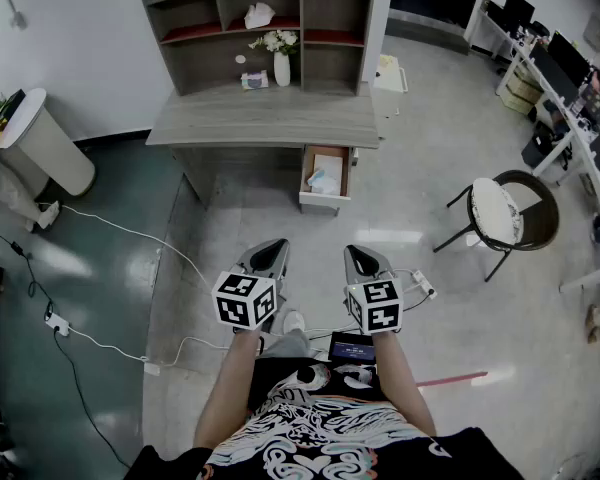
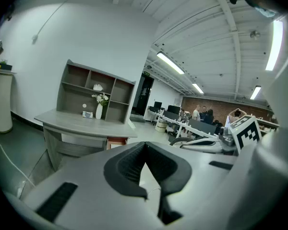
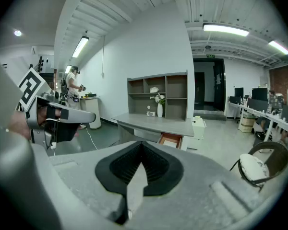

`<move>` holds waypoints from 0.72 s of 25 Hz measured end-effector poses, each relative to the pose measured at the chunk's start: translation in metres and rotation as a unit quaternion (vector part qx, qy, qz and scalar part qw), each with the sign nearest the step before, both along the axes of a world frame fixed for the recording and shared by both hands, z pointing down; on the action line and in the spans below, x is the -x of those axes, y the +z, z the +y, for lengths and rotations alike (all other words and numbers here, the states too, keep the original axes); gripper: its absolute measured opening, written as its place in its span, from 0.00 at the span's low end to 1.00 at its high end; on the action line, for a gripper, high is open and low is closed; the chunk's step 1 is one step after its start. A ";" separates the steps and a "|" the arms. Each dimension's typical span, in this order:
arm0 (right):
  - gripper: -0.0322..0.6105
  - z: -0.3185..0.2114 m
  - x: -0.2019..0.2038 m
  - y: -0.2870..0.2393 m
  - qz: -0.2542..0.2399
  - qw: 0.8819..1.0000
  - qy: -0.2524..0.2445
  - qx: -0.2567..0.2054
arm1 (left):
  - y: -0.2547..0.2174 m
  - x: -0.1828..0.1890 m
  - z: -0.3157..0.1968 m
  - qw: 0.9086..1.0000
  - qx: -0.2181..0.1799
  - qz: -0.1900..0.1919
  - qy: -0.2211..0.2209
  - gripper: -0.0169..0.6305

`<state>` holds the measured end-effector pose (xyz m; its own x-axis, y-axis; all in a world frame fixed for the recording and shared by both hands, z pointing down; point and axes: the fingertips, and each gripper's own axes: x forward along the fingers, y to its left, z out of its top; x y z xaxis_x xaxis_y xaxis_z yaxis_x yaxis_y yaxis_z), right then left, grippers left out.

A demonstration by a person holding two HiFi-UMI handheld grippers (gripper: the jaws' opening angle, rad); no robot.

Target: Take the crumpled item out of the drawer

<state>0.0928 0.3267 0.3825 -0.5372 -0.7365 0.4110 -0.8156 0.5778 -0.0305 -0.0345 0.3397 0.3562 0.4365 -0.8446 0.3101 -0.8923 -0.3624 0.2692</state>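
Task not started. Crumpled item [image 1: 323, 180] lay in open drawer [image 1: 325, 205] of desk [image 1: 265, 118], well ahead of you. Your left gripper [image 1: 277, 246] and right gripper [image 1: 353, 252] were pressed together, empty. Approach, grasp, lift-out not yet done.

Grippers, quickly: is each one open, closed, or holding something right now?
The left gripper: jaws closed, tips touching, holding nothing.
The right gripper: jaws closed, holding nothing.
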 end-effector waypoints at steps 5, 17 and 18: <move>0.06 0.012 -0.002 -0.003 0.000 1.000 -0.003 0.002 | -0.002 0.001 0.011 1.000 0.001 0.009 -0.008 0.03; 0.06 0.013 -0.010 0.000 -0.040 0.999 0.004 0.010 | 0.005 -0.008 0.018 1.000 0.015 0.021 -0.005 0.03; 0.06 0.011 -0.009 0.001 -0.039 0.999 0.002 0.010 | 0.009 -0.006 0.016 1.000 0.019 0.023 -0.007 0.03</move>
<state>0.1015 0.3372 0.3839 -0.5656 -0.7305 0.3826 -0.8123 0.5735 -0.1059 -0.0280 0.3552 0.3650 0.4394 -0.8389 0.3214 -0.8836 -0.3390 0.3231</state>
